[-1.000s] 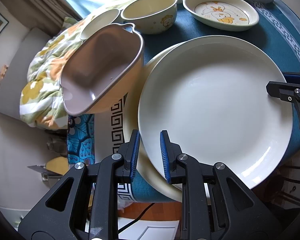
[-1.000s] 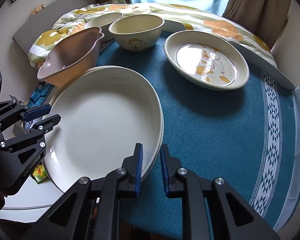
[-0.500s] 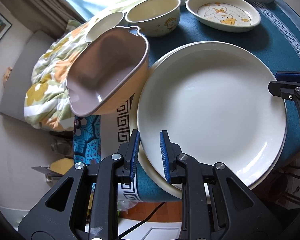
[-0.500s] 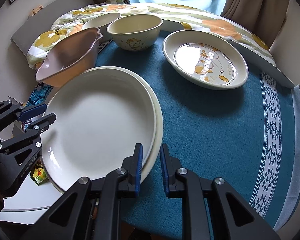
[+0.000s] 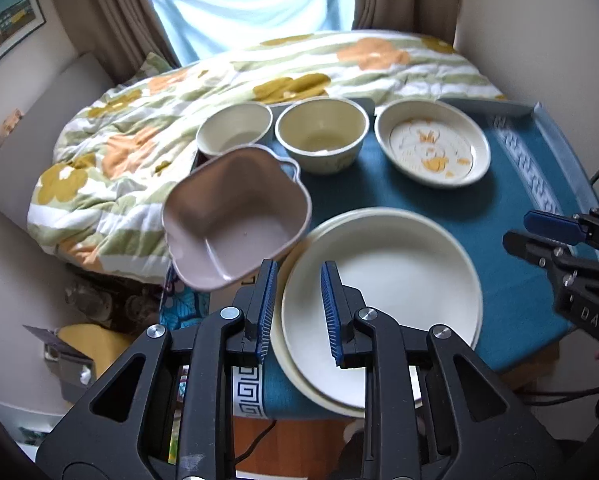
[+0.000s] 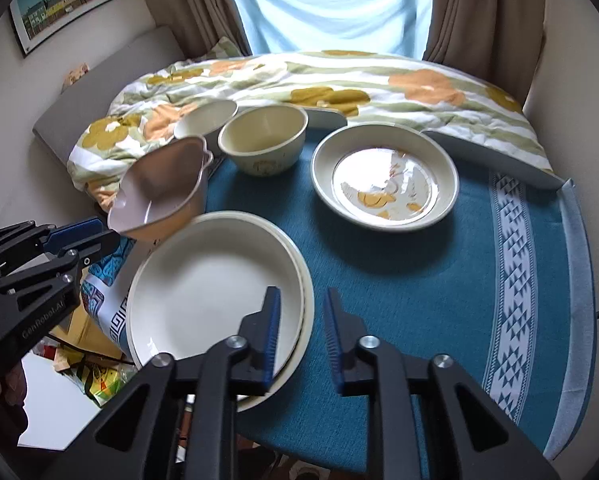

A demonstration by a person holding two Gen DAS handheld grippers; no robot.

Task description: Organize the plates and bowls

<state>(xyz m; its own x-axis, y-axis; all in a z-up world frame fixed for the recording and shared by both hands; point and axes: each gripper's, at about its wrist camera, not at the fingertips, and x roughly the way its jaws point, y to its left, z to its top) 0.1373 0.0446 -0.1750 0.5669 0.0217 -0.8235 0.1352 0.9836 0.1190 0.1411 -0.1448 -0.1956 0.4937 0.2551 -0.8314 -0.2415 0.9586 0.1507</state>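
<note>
From our left wrist, the left gripper has just been opening, released above the near rim of the white plate, which lies stacked on a second plate on the blue tablecloth, beside the pink bowl. From our right wrist, the right gripper has likewise just been opening, released over the stack's edge, nothing held

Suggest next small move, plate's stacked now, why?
Probably take the left gripper to the pink bowl. Both jaws have just opened off the white plate, which sits on a second plate; the pink bowl tilts, overhanging the table edge.
</note>
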